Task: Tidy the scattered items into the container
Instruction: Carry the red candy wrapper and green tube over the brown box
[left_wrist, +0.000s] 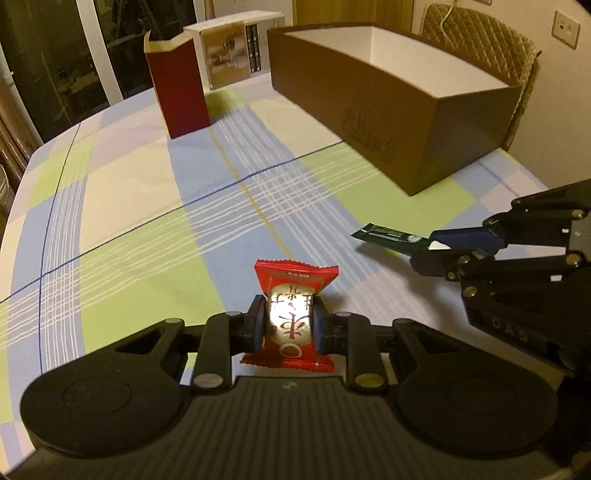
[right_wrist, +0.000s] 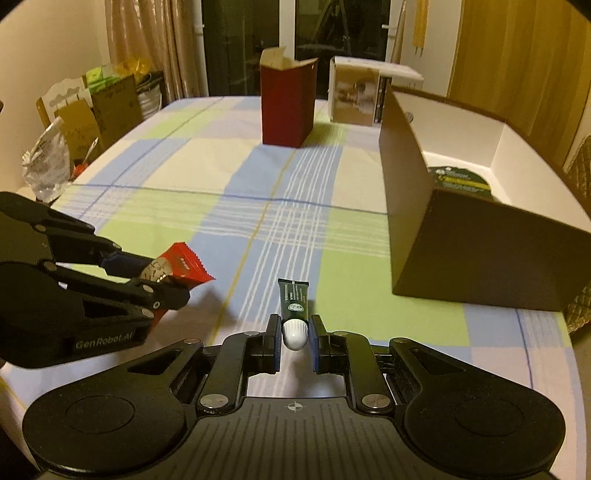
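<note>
We list a worktop (right_wrist: 207, 177) under a checked cloth (left_wrist: 122, 206) of green, blue and cream. Behind it we note dark glass doors (right_wrist: 240, 48) flanked by beige curtains (right_wrist: 147, 40). We record a quilted chair back (left_wrist: 480, 40), a wall socket (left_wrist: 566, 28), wooden panelling (right_wrist: 517, 55), and warm indoor light.

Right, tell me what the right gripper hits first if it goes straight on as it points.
Probably the bare tablecloth. The right gripper, shut on the tube, tilts downward; the brown box sits to its right, though depth is unclear.
</note>
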